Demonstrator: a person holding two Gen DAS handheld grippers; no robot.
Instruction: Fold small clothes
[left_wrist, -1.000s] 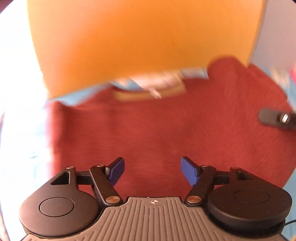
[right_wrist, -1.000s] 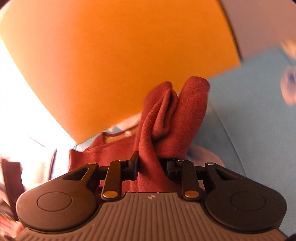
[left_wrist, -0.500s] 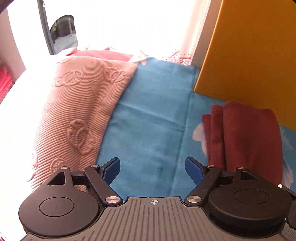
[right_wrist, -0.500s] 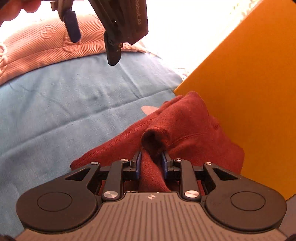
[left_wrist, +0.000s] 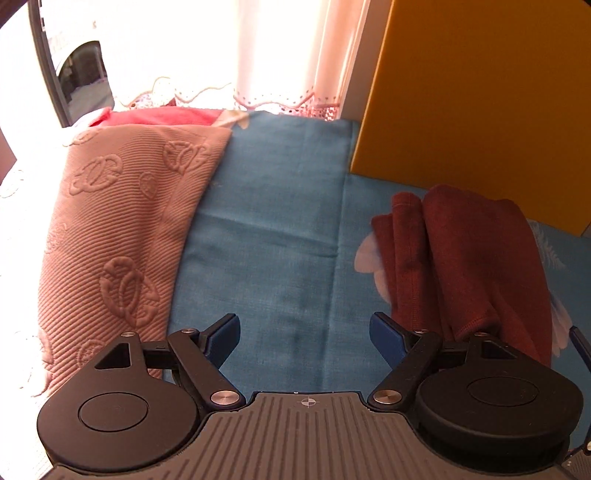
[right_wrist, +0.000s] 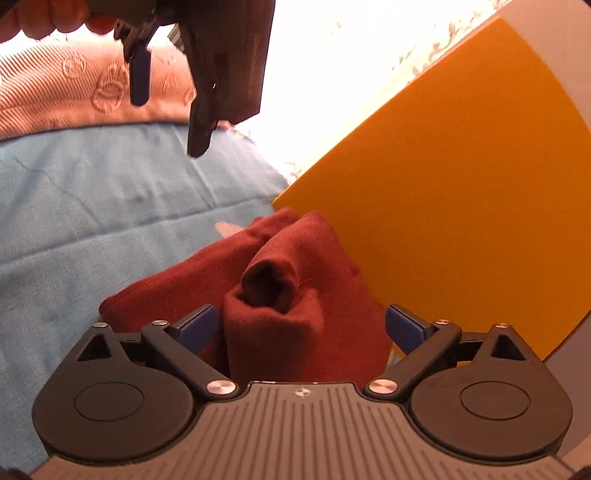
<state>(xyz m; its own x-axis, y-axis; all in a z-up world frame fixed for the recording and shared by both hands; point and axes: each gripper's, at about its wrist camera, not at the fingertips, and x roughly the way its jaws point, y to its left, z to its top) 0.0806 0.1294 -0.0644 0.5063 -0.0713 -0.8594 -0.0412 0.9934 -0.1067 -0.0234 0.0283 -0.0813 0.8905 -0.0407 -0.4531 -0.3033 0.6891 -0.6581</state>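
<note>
A folded dark red garment (left_wrist: 465, 266) lies on the blue sheet (left_wrist: 273, 236) beside an orange board (left_wrist: 480, 103). In the right wrist view the garment (right_wrist: 295, 288) bulges up between the fingers of my right gripper (right_wrist: 301, 326), whose jaws are opening; the blue pads stand apart and do not press the cloth. My left gripper (left_wrist: 304, 334) hovers open over bare blue sheet, left of the garment, with nothing between its fingers. The right wrist view also shows the left gripper (right_wrist: 166, 122) from the outside, at the top, held by a person's hand (right_wrist: 48, 18).
A pink embossed blanket (left_wrist: 110, 236) covers the bed's left side, with a red cloth (left_wrist: 159, 116) behind it. A lace curtain (left_wrist: 258, 74) and a bright window stand at the back. The orange board (right_wrist: 461, 184) rises close on the garment's right.
My right gripper has let go of the red garment, its jaws spreading wide. The left gripper swung off the garment to bare sheet, then stayed still.
</note>
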